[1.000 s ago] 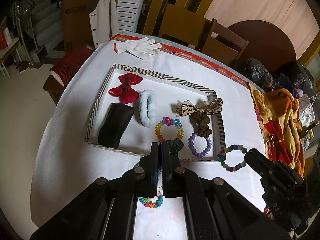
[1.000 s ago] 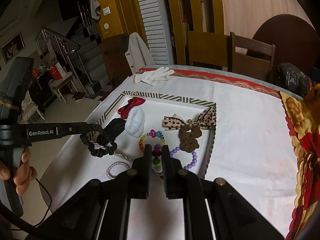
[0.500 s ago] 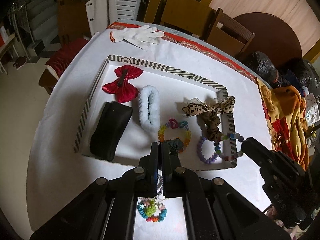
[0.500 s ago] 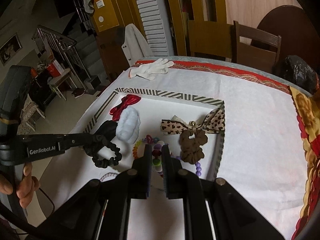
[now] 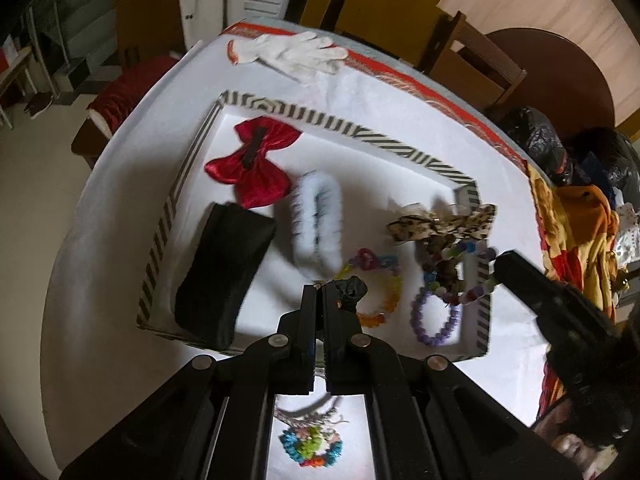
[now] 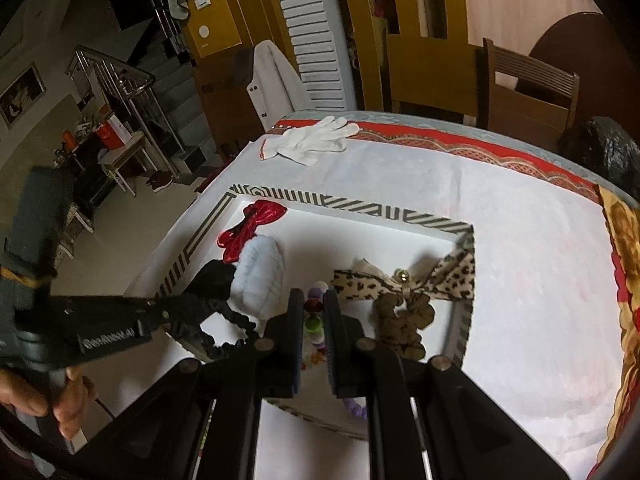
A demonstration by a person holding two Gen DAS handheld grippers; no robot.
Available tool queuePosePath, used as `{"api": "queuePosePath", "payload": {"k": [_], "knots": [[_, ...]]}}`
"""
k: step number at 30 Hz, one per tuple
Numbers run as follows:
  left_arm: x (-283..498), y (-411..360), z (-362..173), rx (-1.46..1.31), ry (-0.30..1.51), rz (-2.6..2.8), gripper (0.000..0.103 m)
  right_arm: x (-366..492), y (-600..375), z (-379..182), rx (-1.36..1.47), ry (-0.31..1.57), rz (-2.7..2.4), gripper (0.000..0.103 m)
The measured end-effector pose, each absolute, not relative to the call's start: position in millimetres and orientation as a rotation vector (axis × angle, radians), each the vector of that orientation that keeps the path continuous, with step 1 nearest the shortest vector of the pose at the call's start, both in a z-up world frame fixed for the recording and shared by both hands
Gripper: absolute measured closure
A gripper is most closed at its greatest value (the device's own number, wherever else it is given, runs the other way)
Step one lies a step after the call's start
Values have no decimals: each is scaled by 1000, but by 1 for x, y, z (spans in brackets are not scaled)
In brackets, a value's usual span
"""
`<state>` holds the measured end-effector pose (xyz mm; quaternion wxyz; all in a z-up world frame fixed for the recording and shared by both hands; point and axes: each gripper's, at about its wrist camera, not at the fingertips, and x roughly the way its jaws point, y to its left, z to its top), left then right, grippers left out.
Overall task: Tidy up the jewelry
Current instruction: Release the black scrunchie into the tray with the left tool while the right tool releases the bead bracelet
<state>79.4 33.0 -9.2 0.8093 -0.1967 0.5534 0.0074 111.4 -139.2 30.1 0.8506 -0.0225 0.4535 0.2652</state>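
Observation:
A white tray with a striped rim (image 5: 362, 130) (image 6: 352, 209) holds a red bow (image 5: 252, 162), black pouch (image 5: 222, 268), fluffy white scrunchie (image 5: 318, 218), leopard bow (image 5: 440, 224), brown scrunchie (image 6: 404, 318), rainbow bracelet (image 5: 382, 280) and purple bracelet (image 5: 434, 318). My left gripper (image 5: 319, 290) is shut on a black scrunchie (image 5: 352, 290) (image 6: 224, 328) above the tray's near side. My right gripper (image 6: 313, 300) is shut on a multicoloured bead bracelet (image 6: 314, 320) (image 5: 460, 276) over the tray's right part.
A white glove (image 5: 292, 54) lies at the table's far end. A bright bead bracelet (image 5: 312, 448) and a thin chain (image 5: 308, 412) lie on the white cloth near the tray. Patterned cloth (image 5: 576, 240) and dark bags (image 5: 536, 144) are at the right. Chairs stand behind.
Both grippers moved forward over the tray with their loads: the black scrunchie now hangs above the tray's near side, and the bead bracelet has come from outside the right rim to inside it.

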Motion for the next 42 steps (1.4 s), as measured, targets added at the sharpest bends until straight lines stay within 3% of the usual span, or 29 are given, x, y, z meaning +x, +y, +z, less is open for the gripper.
{"api": "queuePosePath", "payload": {"k": [17, 31, 42], "knots": [[100, 56, -53, -459, 1247, 69, 94, 176, -79, 17, -57, 978, 626, 94], [107, 58, -64, -475, 1264, 62, 94, 238, -94, -65, 0, 1157, 489, 93], [109, 53, -65, -419, 1257, 73, 94, 235, -89, -70, -67, 1147, 448, 93]]}}
